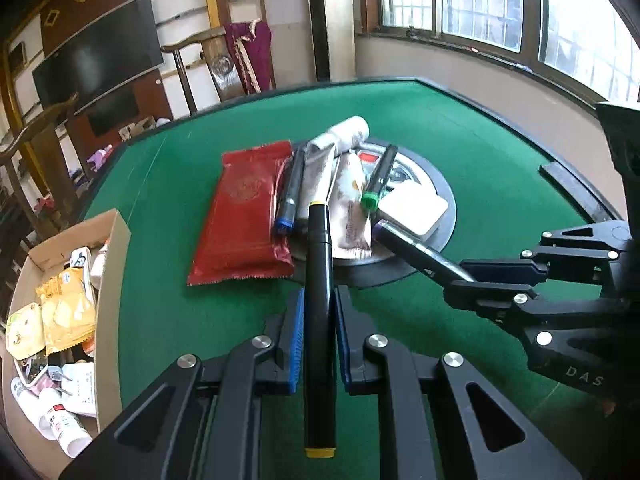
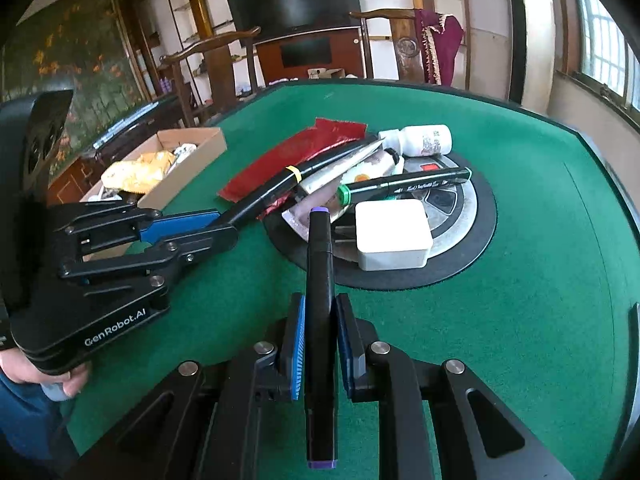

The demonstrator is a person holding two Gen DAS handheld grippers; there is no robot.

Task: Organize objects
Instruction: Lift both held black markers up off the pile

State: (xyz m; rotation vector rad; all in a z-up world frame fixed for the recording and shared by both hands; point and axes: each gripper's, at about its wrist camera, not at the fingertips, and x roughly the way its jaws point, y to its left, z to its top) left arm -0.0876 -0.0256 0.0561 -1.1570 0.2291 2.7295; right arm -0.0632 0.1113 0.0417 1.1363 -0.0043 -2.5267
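My left gripper (image 1: 318, 312) is shut on a black marker with yellow ends (image 1: 319, 320), held lengthwise between the blue pads. My right gripper (image 2: 320, 316) is shut on a black marker with purple ends (image 2: 319, 312). Each gripper shows in the other's view: the right gripper (image 1: 460, 276) comes in from the right, the left gripper (image 2: 224, 220) from the left. Both markers point at a pile on the round centre plate (image 1: 446, 184): a red packet (image 1: 244, 216), a blue-capped marker (image 1: 290, 196), a green-capped marker (image 2: 400, 186), a tube (image 1: 352, 204), a white bottle (image 2: 420, 140) and a white box (image 2: 390, 240).
A cardboard box (image 1: 114, 264) with snack packets and small bottles sits at the left edge of the green felt table (image 1: 168, 184). Wooden chairs, a television and shelves stand beyond the table. A person's hand (image 2: 40, 376) grips the left gripper's handle.
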